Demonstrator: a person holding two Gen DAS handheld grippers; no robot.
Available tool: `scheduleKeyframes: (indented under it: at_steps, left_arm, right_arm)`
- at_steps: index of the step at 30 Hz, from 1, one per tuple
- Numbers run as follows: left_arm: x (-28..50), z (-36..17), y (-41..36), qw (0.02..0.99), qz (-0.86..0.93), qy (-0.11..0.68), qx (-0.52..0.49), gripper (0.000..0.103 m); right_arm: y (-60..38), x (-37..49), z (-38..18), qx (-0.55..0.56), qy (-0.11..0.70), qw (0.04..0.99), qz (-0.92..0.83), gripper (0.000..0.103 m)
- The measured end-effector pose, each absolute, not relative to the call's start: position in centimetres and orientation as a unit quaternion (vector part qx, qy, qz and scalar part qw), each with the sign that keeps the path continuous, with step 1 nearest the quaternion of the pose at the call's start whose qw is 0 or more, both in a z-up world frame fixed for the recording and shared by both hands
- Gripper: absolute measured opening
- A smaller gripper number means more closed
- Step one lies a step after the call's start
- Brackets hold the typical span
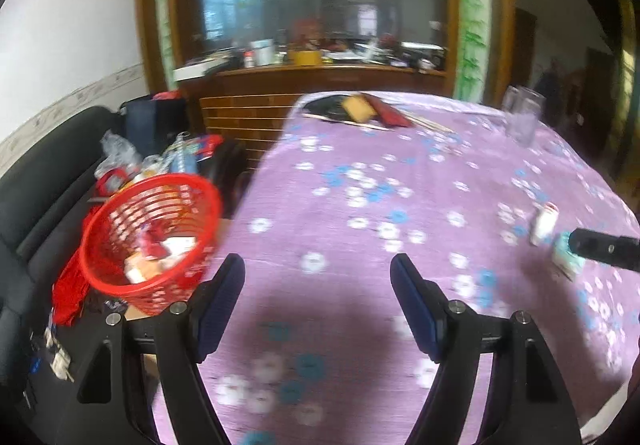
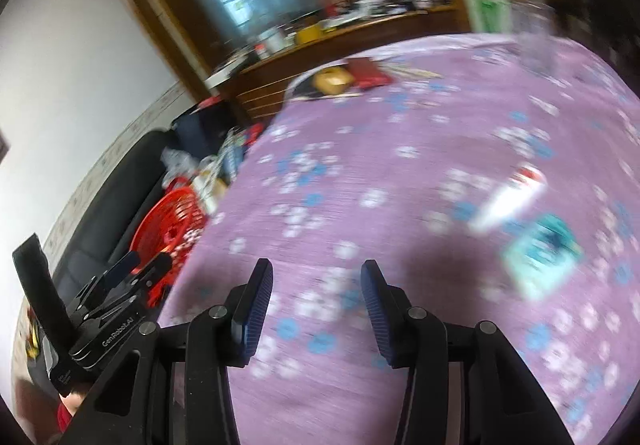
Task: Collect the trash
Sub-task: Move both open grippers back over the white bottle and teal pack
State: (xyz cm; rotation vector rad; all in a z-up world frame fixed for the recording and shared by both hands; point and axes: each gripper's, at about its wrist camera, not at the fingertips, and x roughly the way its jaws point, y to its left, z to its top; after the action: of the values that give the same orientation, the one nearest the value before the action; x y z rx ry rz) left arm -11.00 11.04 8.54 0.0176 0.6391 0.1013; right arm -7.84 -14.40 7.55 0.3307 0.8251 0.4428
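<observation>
A red plastic basket (image 1: 150, 237) with wrappers in it stands off the table's left edge; it also shows in the right wrist view (image 2: 172, 221). A small white bottle with a red cap (image 1: 543, 223) lies on the purple flowered tablecloth (image 1: 360, 205) at the right, beside a teal and white packet (image 1: 566, 259). In the right wrist view the bottle (image 2: 508, 197) and the packet (image 2: 540, 257) lie right of my fingers. My left gripper (image 1: 318, 277) is open and empty over the cloth near the basket. My right gripper (image 2: 316, 281) is open and empty above the cloth.
A black sofa (image 1: 52, 181) piled with bags and clutter runs along the left. At the table's far end lie a fan, a tan box (image 1: 358, 107), a red booklet and sticks. Clear glasses (image 1: 520, 117) stand at the far right. A wooden counter stands behind.
</observation>
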Motion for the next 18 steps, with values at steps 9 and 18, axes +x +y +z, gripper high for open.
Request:
scheduleKeyframes:
  at_steps: [9,18]
  left_arm:
    - [-9.7,10.0,1.7,0.944,-0.045,0.321,0.063,0.074]
    - [-3.7,8.6,-7.7,0.915,-0.15,0.367,0.082,0.074]
  right_arm:
    - [-26.2,-9.0,6.6,0.257,0.375,0.882,0.122,0.05]
    - [-30.5,-8.9,5.0,0.301,0.376,0.872,0.09,0.05]
